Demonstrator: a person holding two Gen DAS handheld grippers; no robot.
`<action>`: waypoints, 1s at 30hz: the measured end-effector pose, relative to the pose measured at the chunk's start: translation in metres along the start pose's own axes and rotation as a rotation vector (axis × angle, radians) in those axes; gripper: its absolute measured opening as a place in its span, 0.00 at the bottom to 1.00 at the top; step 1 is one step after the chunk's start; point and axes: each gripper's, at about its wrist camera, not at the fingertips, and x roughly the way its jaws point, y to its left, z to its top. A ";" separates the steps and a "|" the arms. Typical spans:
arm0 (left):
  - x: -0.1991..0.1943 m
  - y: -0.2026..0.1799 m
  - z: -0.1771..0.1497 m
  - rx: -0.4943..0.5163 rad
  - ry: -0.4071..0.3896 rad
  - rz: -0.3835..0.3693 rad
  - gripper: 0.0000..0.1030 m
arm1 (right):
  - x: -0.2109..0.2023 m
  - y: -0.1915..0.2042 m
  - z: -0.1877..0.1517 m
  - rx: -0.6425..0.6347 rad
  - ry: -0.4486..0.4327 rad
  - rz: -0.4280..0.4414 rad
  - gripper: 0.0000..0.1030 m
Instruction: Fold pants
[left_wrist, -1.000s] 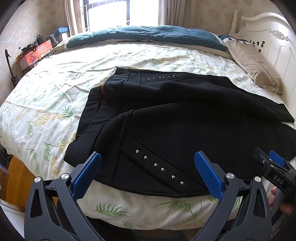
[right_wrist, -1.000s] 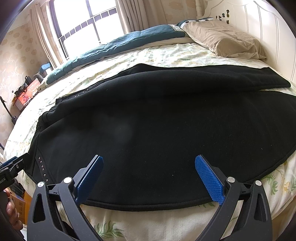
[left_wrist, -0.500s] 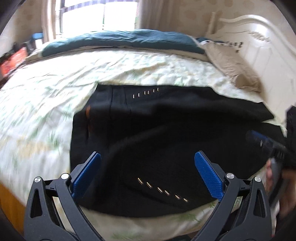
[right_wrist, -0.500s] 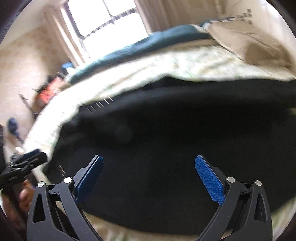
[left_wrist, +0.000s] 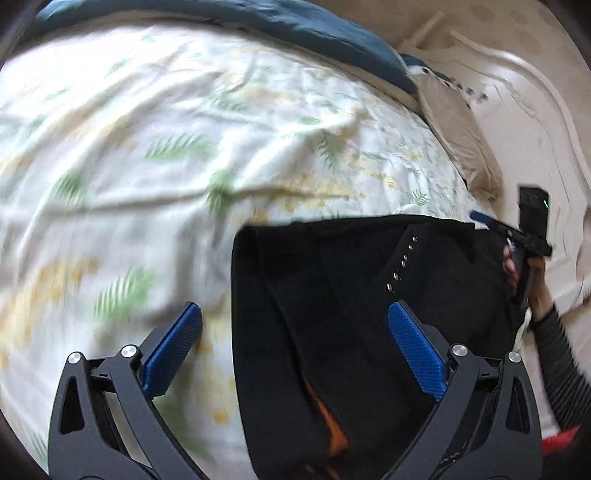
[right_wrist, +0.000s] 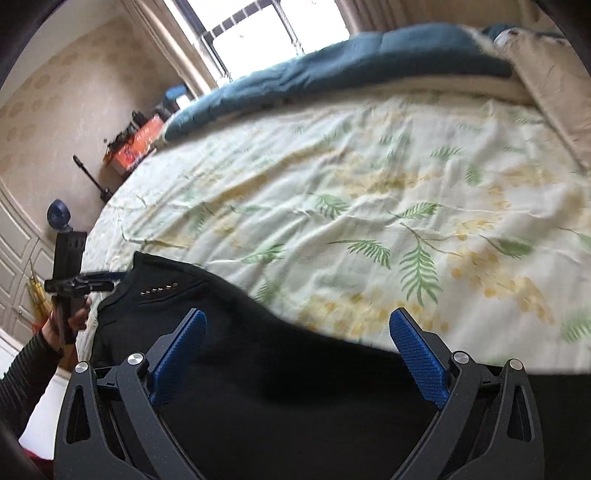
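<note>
1. The black pants (left_wrist: 332, 314) lie on the bed (left_wrist: 147, 166), on a sheet printed with green fronds and yellow blooms, near the edge closest to the cameras.
2. In the left wrist view the left gripper (left_wrist: 295, 347) stands wide, with nothing between its blue pads; one pad is over the sheet, the other over the pants.
3. A row of metal studs (left_wrist: 400, 264) runs across the cloth, and an orange strip (left_wrist: 328, 424) shows low on it.
4. The right gripper (right_wrist: 297, 354) is also spread wide, and nothing is held; the pants fill the space under it in the right wrist view.
5. From each side the other tool is seen, held in a hand (left_wrist: 528, 273) with a striped sleeve (left_wrist: 561, 354).
6. A teal quilt (right_wrist: 332, 70) lies along the far side of the bed, and a beige pillow (left_wrist: 458, 122) lies by the white headboard (left_wrist: 535, 110).
7. Both views are blurred.
</note>
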 end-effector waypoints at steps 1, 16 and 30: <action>0.002 -0.001 0.005 0.025 0.002 0.002 0.98 | 0.006 -0.001 0.004 -0.017 0.018 0.008 0.96; 0.019 -0.004 0.028 0.102 0.021 0.012 0.35 | 0.052 0.006 0.013 -0.143 0.288 0.147 0.21; -0.063 -0.032 0.050 0.023 -0.234 -0.079 0.06 | -0.041 0.082 0.017 -0.314 -0.064 -0.172 0.10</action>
